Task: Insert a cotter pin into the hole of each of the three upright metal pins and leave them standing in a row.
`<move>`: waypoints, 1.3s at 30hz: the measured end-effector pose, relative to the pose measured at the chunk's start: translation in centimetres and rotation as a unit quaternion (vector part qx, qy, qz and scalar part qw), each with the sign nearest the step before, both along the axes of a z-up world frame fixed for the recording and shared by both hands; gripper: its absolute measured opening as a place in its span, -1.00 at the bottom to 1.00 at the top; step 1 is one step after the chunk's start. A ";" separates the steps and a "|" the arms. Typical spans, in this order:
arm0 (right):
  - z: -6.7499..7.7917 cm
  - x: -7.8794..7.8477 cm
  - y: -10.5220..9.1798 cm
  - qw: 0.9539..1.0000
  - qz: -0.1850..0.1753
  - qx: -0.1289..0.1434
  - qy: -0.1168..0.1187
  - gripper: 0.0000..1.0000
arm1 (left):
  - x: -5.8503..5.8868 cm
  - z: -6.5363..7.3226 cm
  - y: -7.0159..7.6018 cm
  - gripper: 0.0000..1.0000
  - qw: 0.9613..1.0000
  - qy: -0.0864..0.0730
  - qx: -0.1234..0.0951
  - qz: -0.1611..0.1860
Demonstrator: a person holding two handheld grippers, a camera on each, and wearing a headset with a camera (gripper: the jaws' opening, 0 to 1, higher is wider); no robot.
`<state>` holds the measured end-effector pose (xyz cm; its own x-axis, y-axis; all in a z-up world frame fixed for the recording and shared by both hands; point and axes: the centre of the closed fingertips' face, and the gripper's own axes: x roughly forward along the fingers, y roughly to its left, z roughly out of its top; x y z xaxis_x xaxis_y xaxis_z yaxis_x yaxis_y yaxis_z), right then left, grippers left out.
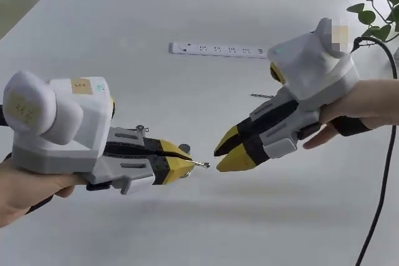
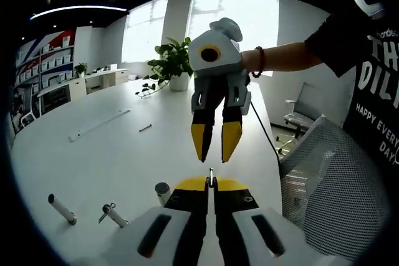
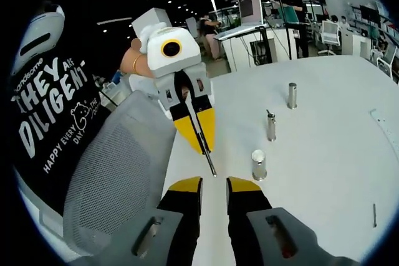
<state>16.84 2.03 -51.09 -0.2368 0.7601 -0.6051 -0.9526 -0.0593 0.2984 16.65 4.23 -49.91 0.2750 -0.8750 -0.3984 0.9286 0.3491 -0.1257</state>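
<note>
Clamped between the closed jaws of the left gripper (image 2: 212, 182), a cotter pin (image 2: 211, 173) is held with its tip projecting toward the right gripper (image 2: 215, 154), whose jaws are parted just beyond it. Of three upright pins, the middle pin (image 3: 270, 126) appears already fitted; the near pin (image 3: 259, 165) and far pin (image 3: 291, 95) are judged outstanding.

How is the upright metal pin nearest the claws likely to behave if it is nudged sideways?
The upright metal pin stands tall and narrow on the smooth white table, so a sideways nudge would probably tip or slide it. It looks like solid metal: likely stiff and heavy for its size. Its round body could roll once down.
</note>
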 end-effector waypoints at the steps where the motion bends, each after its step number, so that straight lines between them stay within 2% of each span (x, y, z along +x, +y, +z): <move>1: 0.0 -0.1 0.0 1.000 0.002 -0.001 0.000 -0.82 | -0.2 0.1 -0.1 -1.00 1.000 -0.001 -0.004 -0.005; 4: -0.1 -0.6 0.0 1.000 0.007 -0.003 0.005 -0.82 | -0.5 0.3 -0.3 -1.00 1.000 0.001 -0.011 -0.013; 12: 0.6 -2.7 0.4 0.999 0.029 0.014 0.032 -0.87 | -1.4 0.6 -0.7 -1.00 0.999 0.005 -0.032 -0.028; 16: 0.8 -3.2 0.7 0.998 0.033 0.022 0.039 -0.91 | -1.7 0.9 -0.7 -1.00 0.999 0.007 -0.041 -0.032; 22: 1.2 -4.0 1.0 0.997 0.041 0.037 0.062 -0.93 | -2.2 1.8 -0.9 -1.00 0.997 0.012 -0.067 -0.042; 25: 1.8 -4.5 1.2 0.994 0.047 0.052 0.079 -0.94 | -2.4 2.6 -1.0 -1.00 0.994 0.030 -0.098 -0.042; 27: 2.1 -4.6 1.4 0.994 0.047 0.061 0.083 -0.94 | -2.4 2.5 -0.9 -1.00 0.994 0.032 -0.097 -0.041; 30: 2.6 -4.2 1.5 0.992 0.038 0.074 0.091 -0.98 | -2.5 2.6 -0.9 -1.00 0.993 0.041 -0.108 -0.041; 33: 2.6 -4.1 1.5 0.993 0.034 0.074 0.091 -0.98 | -2.5 2.8 -1.0 -1.00 0.992 0.041 -0.114 -0.038; 34: 2.6 -4.1 1.5 0.993 0.036 0.074 0.091 -0.99 | -2.3 3.0 -1.0 -1.00 0.991 0.048 -0.124 -0.034; 37: 2.7 -4.1 1.6 0.992 0.037 0.083 0.090 -1.00 | -2.3 3.1 -0.9 -1.00 0.991 0.046 -0.124 -0.034; 39: 2.8 -4.3 1.6 0.991 0.041 0.086 0.094 -1.00 | -2.4 3.2 -1.0 -1.00 0.990 0.050 -0.127 -0.036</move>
<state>12.55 3.65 -48.25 -0.3984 0.8215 -0.4079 -0.8713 -0.1999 0.4482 14.29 3.25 -46.76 0.1781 -0.9665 -0.1848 0.9286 0.2273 -0.2933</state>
